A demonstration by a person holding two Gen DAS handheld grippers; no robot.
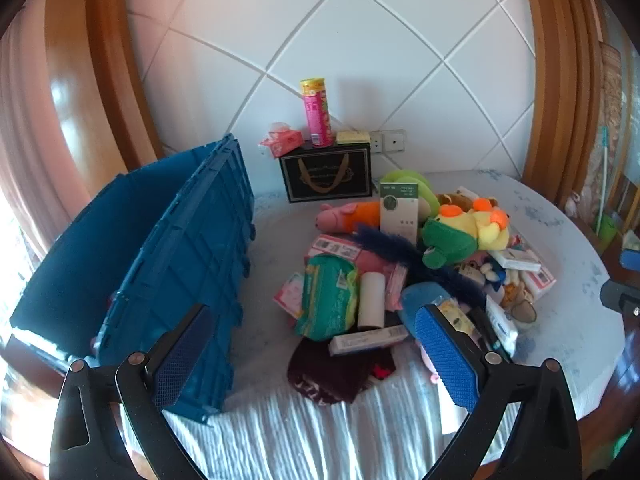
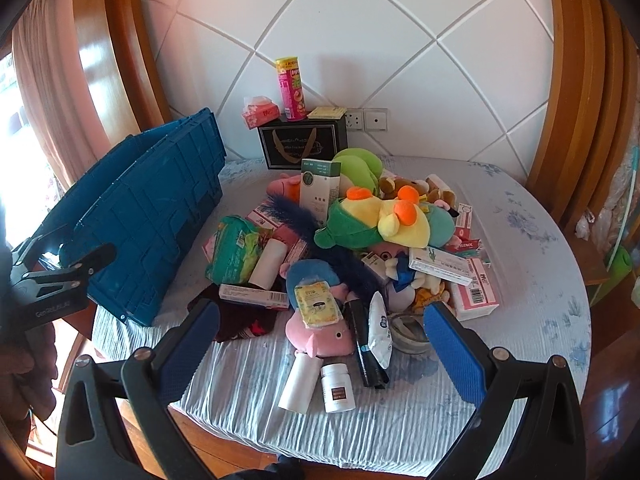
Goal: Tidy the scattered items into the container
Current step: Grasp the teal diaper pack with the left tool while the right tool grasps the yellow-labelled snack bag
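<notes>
Both grippers are hovering over a bed (image 2: pixel 520 240) covered in a pale blue flowered sheet. The left gripper (image 1: pixel 316 354) is holding its blue-padded fingers (image 1: pixel 448 356) spread wide with nothing between them, and the right gripper (image 2: pixel 324 354) is doing the same. The blue container (image 1: pixel 180 260) is sitting at the left side of the bed, its lid flaps standing up. The scattered items are lying in a heap just to its right: a yellow and green plush duck (image 2: pixel 376 224), a pink pig plush (image 2: pixel 320 332), a green packet (image 1: pixel 328 300), a white roll (image 1: pixel 372 300), a white pill bottle (image 2: pixel 338 386) and several small boxes. Behind the heap a black gift box (image 1: pixel 326 176) is carrying a pink can (image 1: pixel 318 114) against the wall
</notes>
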